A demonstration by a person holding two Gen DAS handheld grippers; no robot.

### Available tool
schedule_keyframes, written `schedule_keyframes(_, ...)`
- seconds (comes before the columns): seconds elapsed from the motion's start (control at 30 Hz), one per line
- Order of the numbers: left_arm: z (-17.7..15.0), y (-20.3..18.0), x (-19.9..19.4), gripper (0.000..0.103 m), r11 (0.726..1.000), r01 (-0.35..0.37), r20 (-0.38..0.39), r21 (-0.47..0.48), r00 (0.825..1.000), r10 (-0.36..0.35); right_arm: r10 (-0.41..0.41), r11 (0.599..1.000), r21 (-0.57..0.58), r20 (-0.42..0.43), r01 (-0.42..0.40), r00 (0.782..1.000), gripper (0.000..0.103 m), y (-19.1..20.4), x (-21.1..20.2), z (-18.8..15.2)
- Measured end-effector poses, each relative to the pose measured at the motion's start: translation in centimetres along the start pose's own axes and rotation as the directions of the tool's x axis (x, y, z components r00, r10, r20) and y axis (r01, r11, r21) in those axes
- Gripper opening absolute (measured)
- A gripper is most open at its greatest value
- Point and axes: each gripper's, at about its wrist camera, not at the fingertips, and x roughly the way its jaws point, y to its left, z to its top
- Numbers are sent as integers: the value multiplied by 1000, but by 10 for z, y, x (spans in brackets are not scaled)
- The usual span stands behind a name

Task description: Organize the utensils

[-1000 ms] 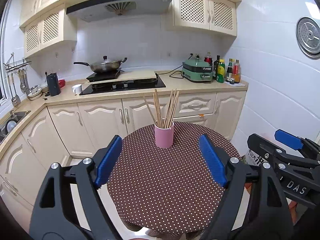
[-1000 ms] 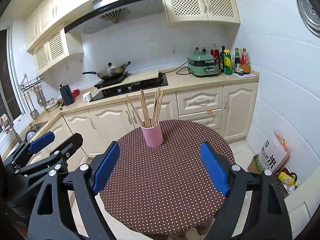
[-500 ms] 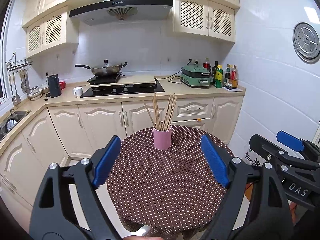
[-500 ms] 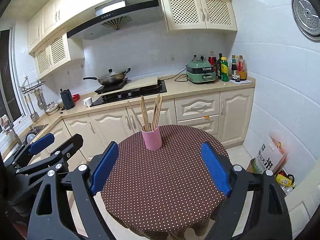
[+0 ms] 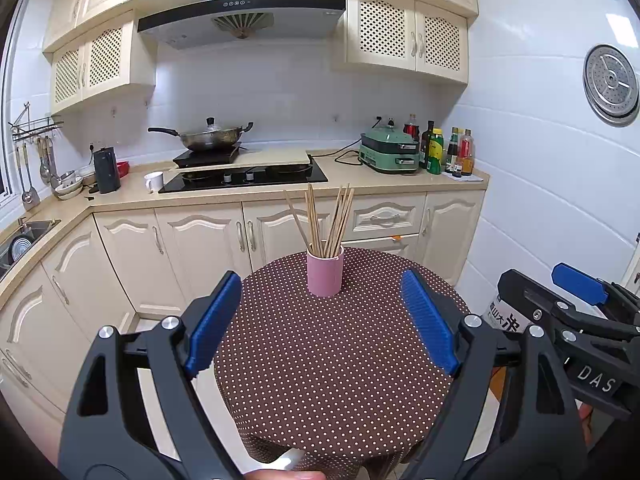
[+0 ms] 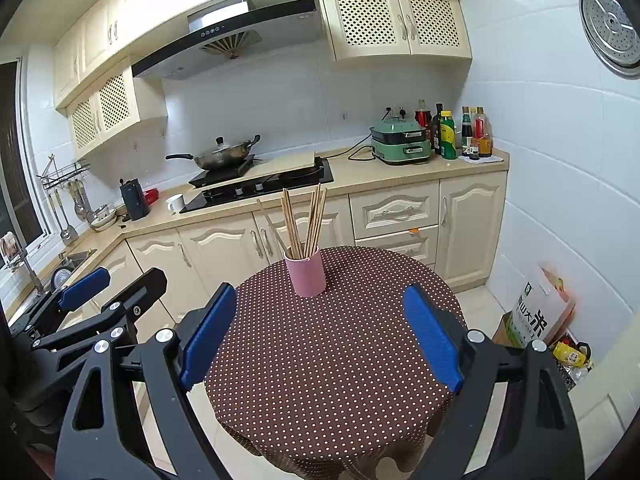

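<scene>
Bright, even light fills both views, sharp from near to far with no motion blur. The hood lamp panel glows white, and glare patches sit on the glossy wall tiles at right. Shadows stay soft. Fisheye bending curves the cabinets, and dark vignette eats every corner.

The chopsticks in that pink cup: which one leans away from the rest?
The leftmost chopstick in the pink cup: it slants far left, alone, while the others stand bunched nearly upright.
</scene>
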Motion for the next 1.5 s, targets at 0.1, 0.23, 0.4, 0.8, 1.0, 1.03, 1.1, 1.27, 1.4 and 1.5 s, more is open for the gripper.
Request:
schedule_keyframes(0.1,-1,0,0,81,1000,1,-5,-1,1000,-1,-1,1000,-1,-1,1,1000,82,0,0,0)
schedule_keyframes(0.23,-1,1,-1,81,1000,1,-6,-4,1000,-1,-3,1000,-2,2,3,1000,82,0,-1,-1)
schedule_keyframes(0.4,-1,1,0,81,1000,5,-10,-7,1000,-5,-8,1000,-5,2,8,1000,82,-1,0,-3)
schedule_keyframes(0.8,-3,-3,0,81,1000,2,-7,-2,1000,-2,-20,1000,-1,-7,20,1000,83,-4,0,-4)
schedule_keyframes(1.0,-4,-7,-1,81,1000,1,-11,-2,1000,-1,-26,1000,6,-7,26,1000,83,-5,-1,-5)
schedule_keyframes(1.03,-4,-7,0,81,1000,1,-13,-2,1000,-1,-27,1000,6,-8,27,1000,83,-5,-1,-5)
schedule_keyframes(1.1,-5,-8,-1,81,1000,2,-16,-1,1000,-2,-27,1000,8,-9,27,1000,83,-5,0,-5)
schedule_keyframes(1.27,-4,-11,-1,81,1000,2,-12,5,1000,-2,-28,1000,14,-9,28,1000,83,-7,-1,-6)
schedule_keyframes(1.4,-4,-12,-1,81,1000,1,-19,4,1000,-1,-31,999,11,-10,31,999,83,-8,-1,-6)
schedule_keyframes(1.5,-5,-12,-1,81,1000,1,-20,0,1000,-1,-34,999,9,-10,35,999,83,-8,-1,-6)
